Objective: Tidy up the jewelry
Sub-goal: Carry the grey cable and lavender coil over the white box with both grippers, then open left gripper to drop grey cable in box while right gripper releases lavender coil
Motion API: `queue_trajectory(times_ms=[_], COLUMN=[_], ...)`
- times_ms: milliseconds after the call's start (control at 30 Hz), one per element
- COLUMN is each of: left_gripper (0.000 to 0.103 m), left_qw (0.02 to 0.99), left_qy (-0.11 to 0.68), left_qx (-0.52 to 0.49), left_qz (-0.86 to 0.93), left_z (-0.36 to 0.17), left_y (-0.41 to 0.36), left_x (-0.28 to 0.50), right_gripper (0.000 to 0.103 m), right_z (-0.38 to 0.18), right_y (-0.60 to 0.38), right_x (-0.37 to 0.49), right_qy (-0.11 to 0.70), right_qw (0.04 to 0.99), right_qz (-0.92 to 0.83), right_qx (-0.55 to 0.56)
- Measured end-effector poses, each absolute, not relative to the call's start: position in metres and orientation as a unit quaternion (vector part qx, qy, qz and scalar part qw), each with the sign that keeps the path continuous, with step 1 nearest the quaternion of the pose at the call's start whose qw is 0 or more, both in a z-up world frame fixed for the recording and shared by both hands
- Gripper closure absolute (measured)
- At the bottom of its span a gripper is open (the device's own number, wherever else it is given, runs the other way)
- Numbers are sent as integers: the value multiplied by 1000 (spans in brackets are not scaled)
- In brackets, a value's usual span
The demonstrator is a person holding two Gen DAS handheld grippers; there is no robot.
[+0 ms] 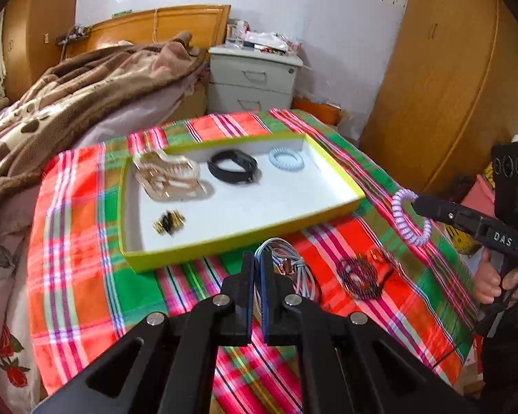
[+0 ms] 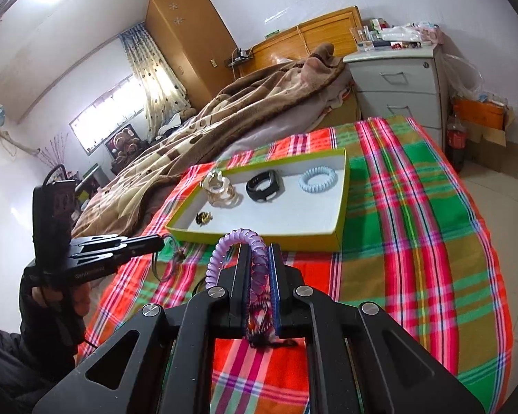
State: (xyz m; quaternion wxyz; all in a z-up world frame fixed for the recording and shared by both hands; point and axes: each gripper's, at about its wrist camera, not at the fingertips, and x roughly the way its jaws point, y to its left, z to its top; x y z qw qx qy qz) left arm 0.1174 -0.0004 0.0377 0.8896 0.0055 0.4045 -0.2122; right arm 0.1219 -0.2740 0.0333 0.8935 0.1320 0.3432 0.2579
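While both sets of fingers sit pinched, left gripper (image 1: 258, 269) clamps one thin blue-white cord (image 1: 295, 274); right gripper (image 2: 259, 262) clamps one purple coil hair tie (image 2: 236, 252), loop upright. Tray (image 1: 335, 207) at 12 o'clock holds four items. One dark beaded bracelet (image 1: 359, 276) on table (image 1: 86, 241) at 3 o'clock. Cord's far end hidden.

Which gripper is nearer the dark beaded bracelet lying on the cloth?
Left. The left gripper holds a thin necklace just beside the dark beaded bracelet; the right gripper is raised beyond it, holding the purple coil.
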Motion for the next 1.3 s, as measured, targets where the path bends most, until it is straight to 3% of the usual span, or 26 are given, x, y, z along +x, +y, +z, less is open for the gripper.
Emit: queue_trajectory(times_ms=[467, 1300], left_gripper=[100, 100], left_qw=[901, 885], left_qy=[389, 440], left_qx=[-5, -9], left_qz=[-191, -151], left_z=[54, -1], left_y=[4, 6], left_x=[174, 226], right_gripper=[93, 93], right_z=[41, -15], right_y=[-257, -226], right_x=[191, 273], right_qy=[359, 456], right_qw=[900, 867], right_qz=[227, 192], right_qx=[96, 62])
